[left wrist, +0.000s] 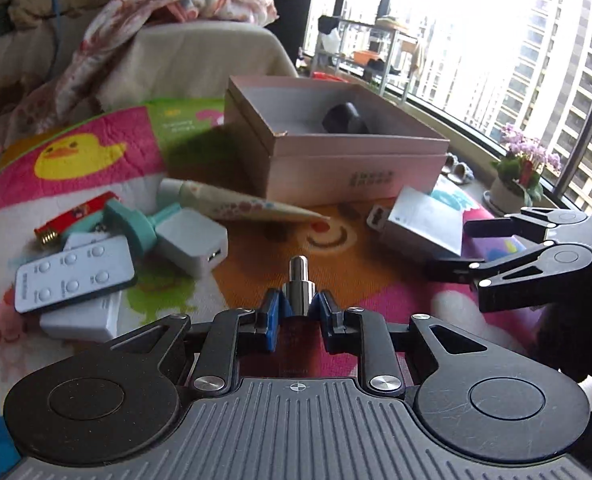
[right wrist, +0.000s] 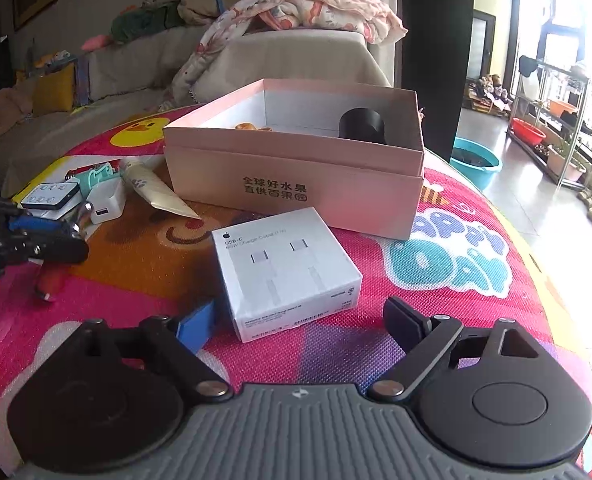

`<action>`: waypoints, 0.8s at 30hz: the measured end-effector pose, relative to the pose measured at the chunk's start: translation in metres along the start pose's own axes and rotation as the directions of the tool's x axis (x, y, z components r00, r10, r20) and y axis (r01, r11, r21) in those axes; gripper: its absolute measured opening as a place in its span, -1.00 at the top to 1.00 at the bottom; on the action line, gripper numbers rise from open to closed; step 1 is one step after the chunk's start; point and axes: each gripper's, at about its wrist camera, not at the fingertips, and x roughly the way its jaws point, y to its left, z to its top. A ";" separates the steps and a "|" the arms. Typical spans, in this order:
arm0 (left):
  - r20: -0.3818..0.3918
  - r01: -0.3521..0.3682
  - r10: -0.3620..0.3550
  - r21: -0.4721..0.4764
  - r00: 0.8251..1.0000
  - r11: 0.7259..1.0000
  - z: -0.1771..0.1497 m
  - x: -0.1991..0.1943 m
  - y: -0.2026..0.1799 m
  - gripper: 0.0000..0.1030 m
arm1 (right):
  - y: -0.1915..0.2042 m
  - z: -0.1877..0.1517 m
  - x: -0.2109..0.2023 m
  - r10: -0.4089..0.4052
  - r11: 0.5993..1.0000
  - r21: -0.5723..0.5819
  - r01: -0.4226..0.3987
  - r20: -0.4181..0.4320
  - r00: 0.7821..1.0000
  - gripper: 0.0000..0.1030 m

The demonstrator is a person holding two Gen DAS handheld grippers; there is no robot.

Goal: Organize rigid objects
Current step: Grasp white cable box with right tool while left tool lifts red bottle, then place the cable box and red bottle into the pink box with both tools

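My left gripper (left wrist: 296,314) is shut on a dark red dropper bottle (left wrist: 298,280), its silver cap poking out past the blue pads. It hovers over the colourful mat (left wrist: 396,288). The right wrist view catches the same gripper (right wrist: 61,236) and bottle (right wrist: 49,280) at the left edge. My right gripper (right wrist: 302,324) stands open low over the mat, and the near end of a white USB-C cable box (right wrist: 287,268) lies between its fingers without touching them. Behind stands an open pink cardboard box (right wrist: 296,184) holding a black round object (right wrist: 362,124).
A cluster lies left of the pink box (left wrist: 356,168): a white remote (left wrist: 71,276), a white charger (left wrist: 193,246), a teal piece (left wrist: 131,224), a cream tube (left wrist: 247,204) and a red pack (left wrist: 75,216). A sofa with a blanket (right wrist: 316,12) is behind; a potted plant (left wrist: 524,172) sits by the window.
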 end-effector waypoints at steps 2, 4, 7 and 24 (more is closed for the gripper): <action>0.003 -0.016 0.016 -0.006 1.000 1.000 -0.004 0.002 -0.002 0.53 | -0.001 0.000 0.001 0.005 1.000 0.009 -0.005 -0.005 1.000 -0.78; 0.009 -0.032 0.032 -0.003 0.999 0.999 -0.006 0.002 -0.004 0.53 | -0.003 0.001 0.002 0.024 1.000 0.020 -0.024 -0.015 1.000 -0.91; 0.016 -0.049 0.049 -0.002 0.999 0.999 -0.009 0.000 -0.007 0.53 | -0.005 0.003 0.004 0.050 0.998 0.044 -0.048 -0.031 0.998 -1.00; 0.003 -0.053 0.053 0.001 0.999 0.999 -0.018 -0.008 -0.017 0.49 | 0.007 0.030 0.025 0.035 0.997 -0.065 -0.039 -0.065 0.997 -0.55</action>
